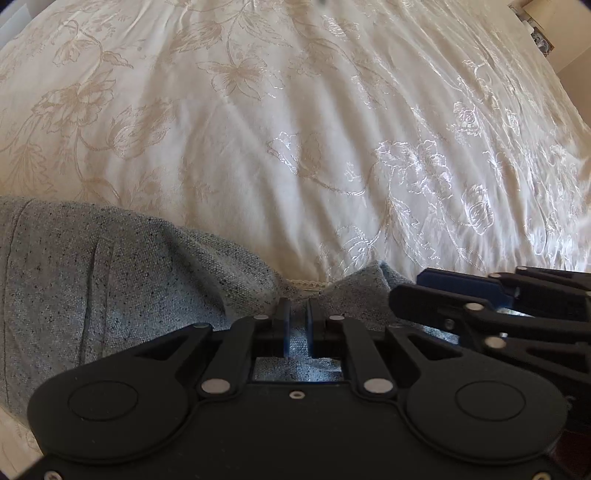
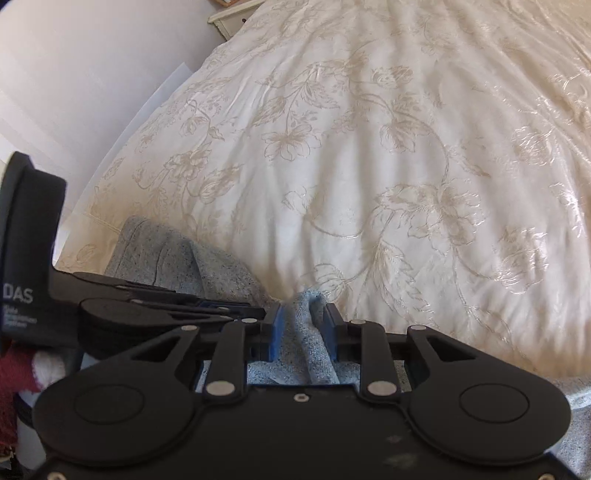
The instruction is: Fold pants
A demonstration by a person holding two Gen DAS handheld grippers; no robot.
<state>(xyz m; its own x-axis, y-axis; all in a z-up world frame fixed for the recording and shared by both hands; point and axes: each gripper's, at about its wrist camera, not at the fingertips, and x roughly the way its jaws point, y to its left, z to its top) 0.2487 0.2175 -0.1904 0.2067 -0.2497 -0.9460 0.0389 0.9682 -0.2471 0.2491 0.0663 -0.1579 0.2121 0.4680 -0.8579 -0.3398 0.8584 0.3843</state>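
Grey-blue speckled pants lie bunched at the near edge of a cream floral bedspread. My left gripper points down at them, its jaws nearly together and pinching a fold of the cloth. Close beside it on the right is my right gripper. In the right wrist view, my right gripper has its jaws apart, with a ridge of the pants standing loosely between the blue pads. My left gripper shows at the left, over more of the pants.
The bedspread stretches far ahead and to the right. A pale wall runs along the bed's left side, with a white nightstand at the far corner. Red and white cloth shows at the lower left.
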